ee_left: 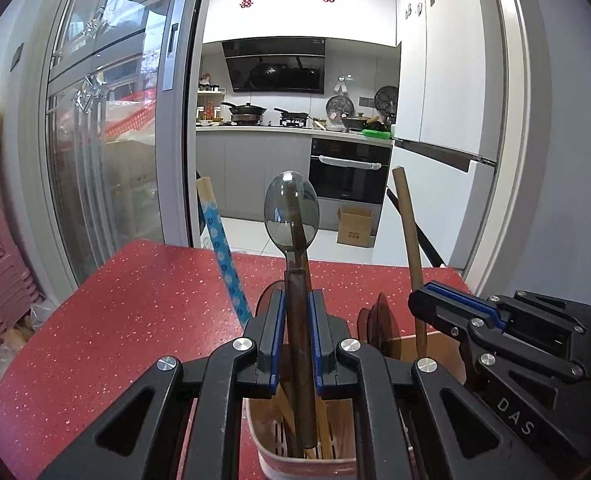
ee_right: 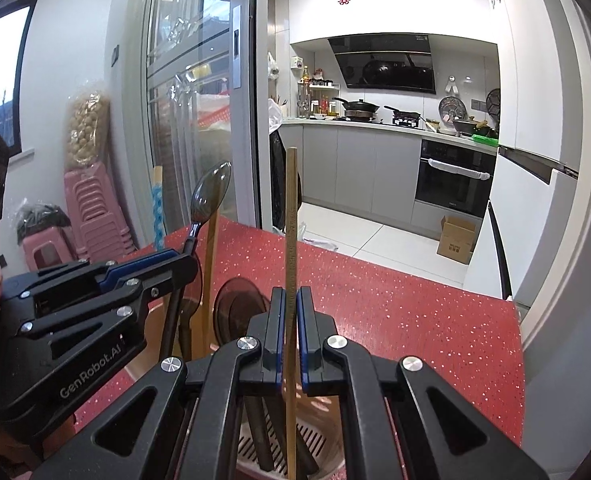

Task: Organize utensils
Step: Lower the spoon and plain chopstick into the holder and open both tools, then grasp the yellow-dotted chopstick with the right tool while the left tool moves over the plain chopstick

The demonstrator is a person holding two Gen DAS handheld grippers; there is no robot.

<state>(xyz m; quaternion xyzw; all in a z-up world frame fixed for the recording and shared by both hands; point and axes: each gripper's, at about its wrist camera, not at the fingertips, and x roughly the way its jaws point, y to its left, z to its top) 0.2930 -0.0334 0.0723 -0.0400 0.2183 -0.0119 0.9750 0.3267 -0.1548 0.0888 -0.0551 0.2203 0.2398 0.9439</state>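
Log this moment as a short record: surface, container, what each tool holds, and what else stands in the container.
surface: red speckled table
container: utensil holder on the table, near edge
left tool: shut on a spoon, bowl end up, handle down in the holder
right tool: shut on a single chopstick, upright, lower end in the holder
also in holder: blue patterned chopstick, more dark spoons
background: open kitchen doorway, stove, oven
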